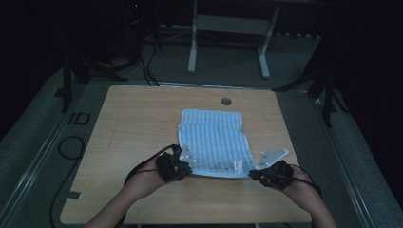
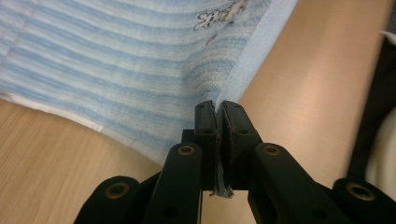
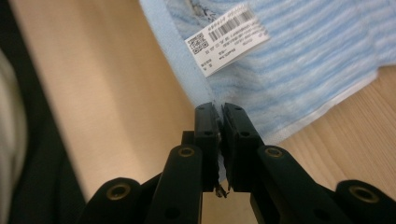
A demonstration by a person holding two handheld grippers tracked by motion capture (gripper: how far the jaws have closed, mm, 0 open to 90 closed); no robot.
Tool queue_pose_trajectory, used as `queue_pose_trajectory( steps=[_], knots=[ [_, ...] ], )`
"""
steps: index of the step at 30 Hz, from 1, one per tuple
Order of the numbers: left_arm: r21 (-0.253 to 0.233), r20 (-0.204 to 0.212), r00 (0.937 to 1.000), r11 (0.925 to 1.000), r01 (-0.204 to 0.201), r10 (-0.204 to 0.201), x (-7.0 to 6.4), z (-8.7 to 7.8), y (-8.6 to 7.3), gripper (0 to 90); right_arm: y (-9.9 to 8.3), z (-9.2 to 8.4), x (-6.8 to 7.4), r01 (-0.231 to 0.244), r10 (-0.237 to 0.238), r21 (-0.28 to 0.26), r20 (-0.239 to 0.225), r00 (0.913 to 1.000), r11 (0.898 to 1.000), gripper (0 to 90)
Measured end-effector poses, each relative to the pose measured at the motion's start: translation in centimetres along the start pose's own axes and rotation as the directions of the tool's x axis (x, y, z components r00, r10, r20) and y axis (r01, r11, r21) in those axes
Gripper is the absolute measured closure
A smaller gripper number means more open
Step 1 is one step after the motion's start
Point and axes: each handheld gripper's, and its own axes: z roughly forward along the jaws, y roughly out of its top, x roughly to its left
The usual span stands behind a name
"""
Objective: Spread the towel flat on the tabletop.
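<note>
We hold a blue striped towel point(image 1: 214, 142) by its near edge, one corner in each gripper. The towel lies partly folded near the middle of the wooden table point(image 1: 138, 114), its far part flat on the top and doubled over, while the near edge is lifted off the wood between our two hands. Our left gripper point(image 1: 186, 164) sits at the towel's near left corner; in the left gripper view its black jaws are pressed together on the pale hem point(image 2: 254, 56), with a scrap of cloth poking out below them. Our right gripper point(image 1: 254, 173) has the near right corner, and in the right gripper view its jaws are likewise clamped tight on the hem, the cloth running up and away from them. Just beyond that grip a white label point(image 3: 226, 39) with a barcode hangs from the towel's edge. A small dark printed mark point(image 2: 219, 16) shows on the stripes near the hem. A round hole point(image 1: 226, 101) sits in the table's far edge, well apart from the towel.
</note>
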Motion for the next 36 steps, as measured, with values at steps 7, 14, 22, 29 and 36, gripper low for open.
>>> queue_pose_trajectory(
  steps=[7,14,22,29,36],
  knots=[
    [0.044,0.107,0.9936,0.9982,-0.041,0.036,-4.5,-1.4,-2.5,84.0,-1.0,-1.3,5.4,0.035,-0.033,0.021,-0.083,0.9960,0.999,82.5],
    [0.103,0.218,0.9758,0.9946,-0.008,-0.014,-5.6,0.6,-5.2,60.5,-2.5,-1.3,6.3,-0.058,0.058,0.005,-0.101,0.9932,0.998,69.7],
    [0.083,0.106,0.9894,0.9925,0.090,-0.099,-1.9,4.0,-5.2,50.3,-2.1,2.5,2.2,-0.170,0.170,0.003,-0.077,0.9825,0.985,59.3],
    [0.100,0.078,0.9874,0.9864,0.130,-0.138,0.8,6.8,-5.0,50.2,-1.5,7.2,0.1,-0.196,0.199,0.054,-0.057,0.9783,0.979,57.8],
    [0.100,0.089,0.9810,0.9815,0.163,-0.172,1.4,8.1,-5.4,45.6,-1.8,9.9,-0.6,-0.197,0.198,0.090,-0.007,0.9801,0.976,54.4]
  ],
)
